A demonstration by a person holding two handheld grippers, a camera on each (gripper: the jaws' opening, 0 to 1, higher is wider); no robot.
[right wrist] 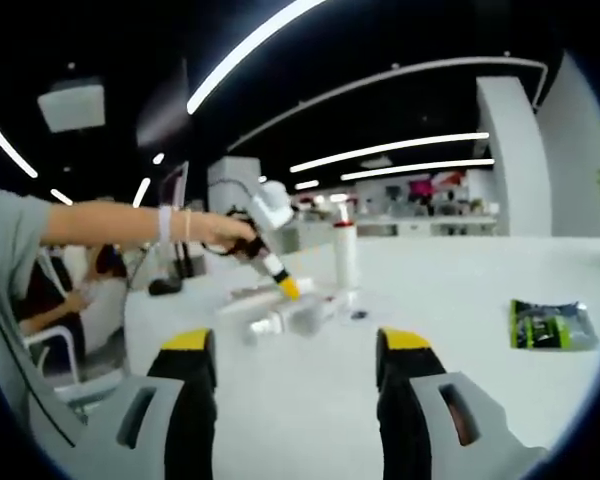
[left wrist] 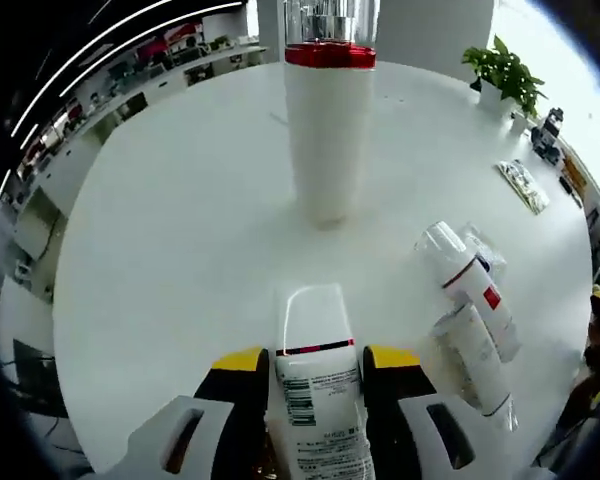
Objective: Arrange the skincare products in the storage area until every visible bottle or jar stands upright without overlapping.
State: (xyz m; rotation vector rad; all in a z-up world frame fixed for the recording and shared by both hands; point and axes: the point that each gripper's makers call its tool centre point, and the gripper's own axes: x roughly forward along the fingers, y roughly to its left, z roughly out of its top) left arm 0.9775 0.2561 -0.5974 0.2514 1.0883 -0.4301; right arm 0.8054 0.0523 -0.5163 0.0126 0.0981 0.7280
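Left gripper (left wrist: 315,385) was closed on white tube (left wrist: 315,400), cap end pointing forward over white table (left wrist: 160,260). Tall bottle (left wrist: 328,130) with red band stood upright ahead; two bottles (left wrist: 475,320) lay flat, touching, off to one side. Right gripper (right wrist: 297,365) was held wide apart, nothing between jaws. Advice — tube to be tipped vertical, lowered onto bare patch well clear of tall bottle, released only once steady.

desk (left wrist: 180,240): round, white | ceiling: dark, light strips (right wrist: 245,45) | plant (left wrist: 505,70) by bright window
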